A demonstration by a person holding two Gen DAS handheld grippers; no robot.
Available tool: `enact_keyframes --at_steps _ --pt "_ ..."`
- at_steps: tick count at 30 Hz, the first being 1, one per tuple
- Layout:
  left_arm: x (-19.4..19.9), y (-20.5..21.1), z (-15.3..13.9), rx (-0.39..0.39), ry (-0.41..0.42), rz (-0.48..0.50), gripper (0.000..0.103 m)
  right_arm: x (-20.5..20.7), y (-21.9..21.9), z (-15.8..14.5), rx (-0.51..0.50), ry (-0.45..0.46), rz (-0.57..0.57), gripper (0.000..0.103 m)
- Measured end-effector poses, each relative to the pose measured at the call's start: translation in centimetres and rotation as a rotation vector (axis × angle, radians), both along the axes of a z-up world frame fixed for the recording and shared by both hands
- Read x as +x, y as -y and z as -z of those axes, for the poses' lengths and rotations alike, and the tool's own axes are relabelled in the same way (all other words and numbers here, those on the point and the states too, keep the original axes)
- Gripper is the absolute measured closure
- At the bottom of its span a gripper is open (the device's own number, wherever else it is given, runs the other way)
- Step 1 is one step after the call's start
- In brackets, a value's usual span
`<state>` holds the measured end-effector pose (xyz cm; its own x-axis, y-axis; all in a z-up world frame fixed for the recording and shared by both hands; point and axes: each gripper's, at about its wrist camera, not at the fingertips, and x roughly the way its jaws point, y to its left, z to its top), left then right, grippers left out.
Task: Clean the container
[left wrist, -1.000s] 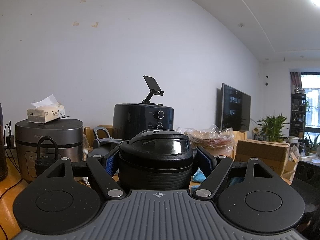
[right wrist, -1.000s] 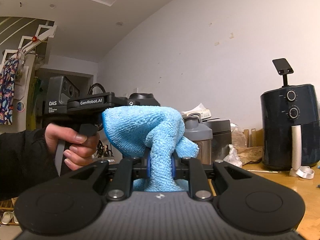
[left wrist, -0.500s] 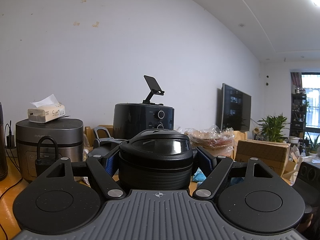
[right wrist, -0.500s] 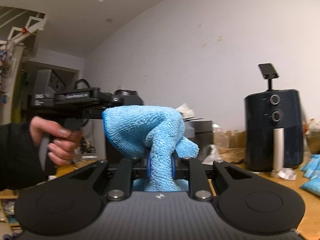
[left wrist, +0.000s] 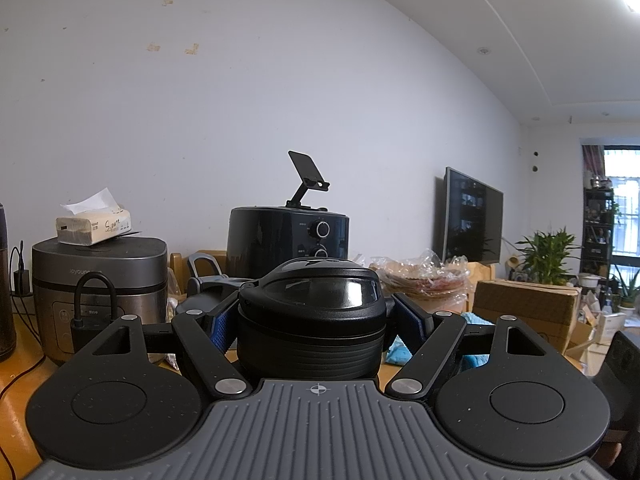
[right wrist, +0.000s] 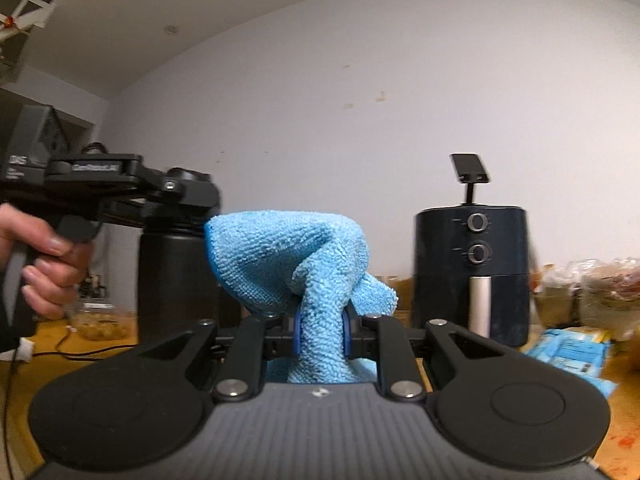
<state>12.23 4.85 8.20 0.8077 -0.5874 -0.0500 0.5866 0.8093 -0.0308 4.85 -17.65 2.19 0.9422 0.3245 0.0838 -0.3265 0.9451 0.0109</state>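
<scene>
Left of the air fryer (right wrist: pixel 472 268), my left gripper (left wrist: pixel 312 312) clamps the bottle (left wrist: pixel 312 320); right gripper (right wrist: pixel 320 330) pinches the cloth (right wrist: pixel 288 260), wiping apparently not begun.

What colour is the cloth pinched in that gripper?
Light blue, a fluffy microfibre cloth; it shows best in the right wrist view.

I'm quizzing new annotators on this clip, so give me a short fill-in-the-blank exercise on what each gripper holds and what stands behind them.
1. The right gripper is shut on a ____ microfibre cloth.
2. The left gripper clamps the black container just below its ____.
3. A tissue pack lies on top of the ____ cooker.
4. A phone stand sits on the air ____.

Missing words: blue; lid; grey; fryer
</scene>
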Motion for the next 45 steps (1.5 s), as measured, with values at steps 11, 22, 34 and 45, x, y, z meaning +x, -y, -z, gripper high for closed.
enact_keyframes --at_steps 11,22,34,45 --pt "0.0 -0.1 0.0 -0.002 0.001 -0.001 0.027 0.1 0.0 0.1 0.023 -0.009 0.227 0.087" --pt "-0.1 0.1 0.0 -0.001 0.001 -0.003 0.027 0.3 0.4 0.3 0.043 -0.012 0.397 0.087" --pt "-0.3 0.2 0.1 -0.001 0.006 -0.009 0.026 0.6 0.3 0.1 0.044 -0.019 0.361 0.087" --pt "-1.5 1.3 0.3 0.012 0.057 -0.101 0.007 0.8 0.2 0.0 0.039 -0.020 0.351 0.087"
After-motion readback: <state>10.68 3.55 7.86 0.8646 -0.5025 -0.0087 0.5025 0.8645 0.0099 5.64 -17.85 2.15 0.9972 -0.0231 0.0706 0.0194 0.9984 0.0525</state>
